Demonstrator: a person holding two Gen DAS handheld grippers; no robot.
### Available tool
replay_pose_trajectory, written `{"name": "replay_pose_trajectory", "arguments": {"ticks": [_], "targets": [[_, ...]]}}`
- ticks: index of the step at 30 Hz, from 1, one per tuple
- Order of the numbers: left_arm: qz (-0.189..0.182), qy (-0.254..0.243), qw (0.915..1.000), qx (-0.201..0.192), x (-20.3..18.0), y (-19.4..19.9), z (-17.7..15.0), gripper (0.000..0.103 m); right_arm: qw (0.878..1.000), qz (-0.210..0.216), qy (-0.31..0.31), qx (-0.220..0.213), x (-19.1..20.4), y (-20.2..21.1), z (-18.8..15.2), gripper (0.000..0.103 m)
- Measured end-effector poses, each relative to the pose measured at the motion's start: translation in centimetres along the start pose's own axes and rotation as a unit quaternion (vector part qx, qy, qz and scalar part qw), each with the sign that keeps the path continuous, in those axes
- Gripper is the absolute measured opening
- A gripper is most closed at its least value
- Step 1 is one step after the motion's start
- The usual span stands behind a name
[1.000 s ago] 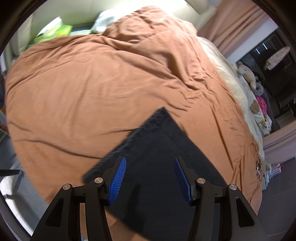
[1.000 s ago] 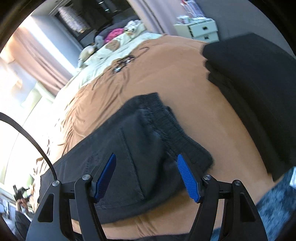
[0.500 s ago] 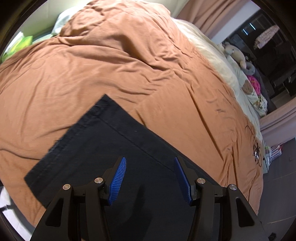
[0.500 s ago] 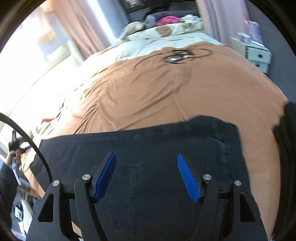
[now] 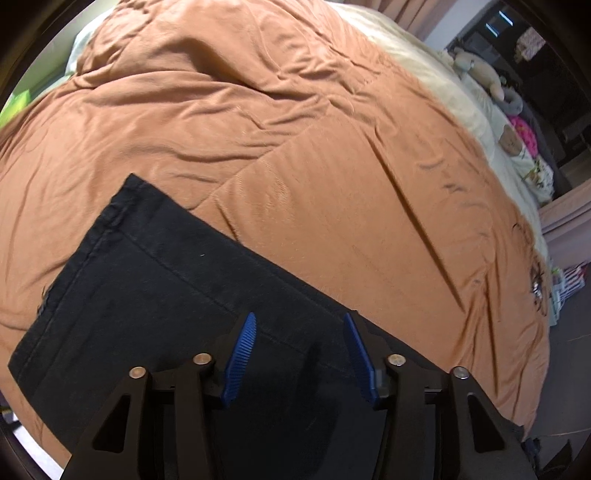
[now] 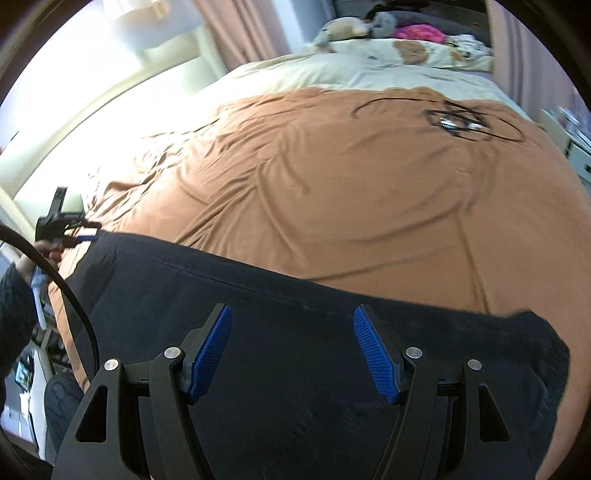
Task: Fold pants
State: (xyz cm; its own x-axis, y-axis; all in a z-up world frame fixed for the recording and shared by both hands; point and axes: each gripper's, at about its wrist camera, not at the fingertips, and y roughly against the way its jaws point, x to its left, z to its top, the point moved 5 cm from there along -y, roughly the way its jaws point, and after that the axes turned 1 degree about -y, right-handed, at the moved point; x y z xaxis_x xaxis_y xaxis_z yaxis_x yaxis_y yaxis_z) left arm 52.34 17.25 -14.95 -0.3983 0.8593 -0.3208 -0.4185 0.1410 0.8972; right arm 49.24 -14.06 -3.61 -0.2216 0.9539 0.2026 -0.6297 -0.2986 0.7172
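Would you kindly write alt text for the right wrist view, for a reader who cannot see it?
Black pants lie spread flat across an orange bedspread, with the right gripper above them, its blue-padded jaws apart and holding nothing. At the far left the left gripper reaches the pants' end. Black cables and stuffed toys lie farther up the bed.

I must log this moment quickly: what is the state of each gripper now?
Left gripper: open, holding nothing, jaws just closed a little above the black pants.
Right gripper: open, holding nothing.
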Motion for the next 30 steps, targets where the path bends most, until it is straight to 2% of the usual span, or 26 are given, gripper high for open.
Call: {"name": "replay_pose_trajectory", "arguments": {"ticks": [3, 8, 11, 22, 27, 30], "targets": [[0.014, -0.006, 0.9997, 0.018, -0.8, -1.5, 0.4, 0.043, 1.0, 0.016, 0.019, 0.009, 1.0, -1.7, 1.0, 0.067], [0.046, -0.037, 0.9971, 0.048, -2.0, -3.5, 0.7, 0.042, 0.998, 0.04, 0.049, 0.025, 2.9, -4.8, 2.6, 0.067], [0.063, -0.043, 0.9951, 0.063, -2.1, -4.8, 0.7, 0.038, 0.996, 0.055, 0.06, 0.037, 4.0, -6.5, 3.1, 0.067], [0.105, -0.025, 0.9888, 0.104, -1.8, -7.2, 0.3, 0.037, 0.985, 0.093, 0.127, 0.073, 8.0, -12.3, 3.6, 0.067], [0.109, -0.008, 0.9874, 0.114, -1.5, -7.9, 0.2, 0.037, 0.976, 0.105, 0.165, 0.091, 10.0, -14.5, 3.7, 0.067], [0.108, 0.001, 0.9877, 0.113, -1.5, -8.1, 0.4, 0.032, 0.97, 0.108, 0.19, 0.104, 11.1, -16.0, 3.6, 0.067]]}}
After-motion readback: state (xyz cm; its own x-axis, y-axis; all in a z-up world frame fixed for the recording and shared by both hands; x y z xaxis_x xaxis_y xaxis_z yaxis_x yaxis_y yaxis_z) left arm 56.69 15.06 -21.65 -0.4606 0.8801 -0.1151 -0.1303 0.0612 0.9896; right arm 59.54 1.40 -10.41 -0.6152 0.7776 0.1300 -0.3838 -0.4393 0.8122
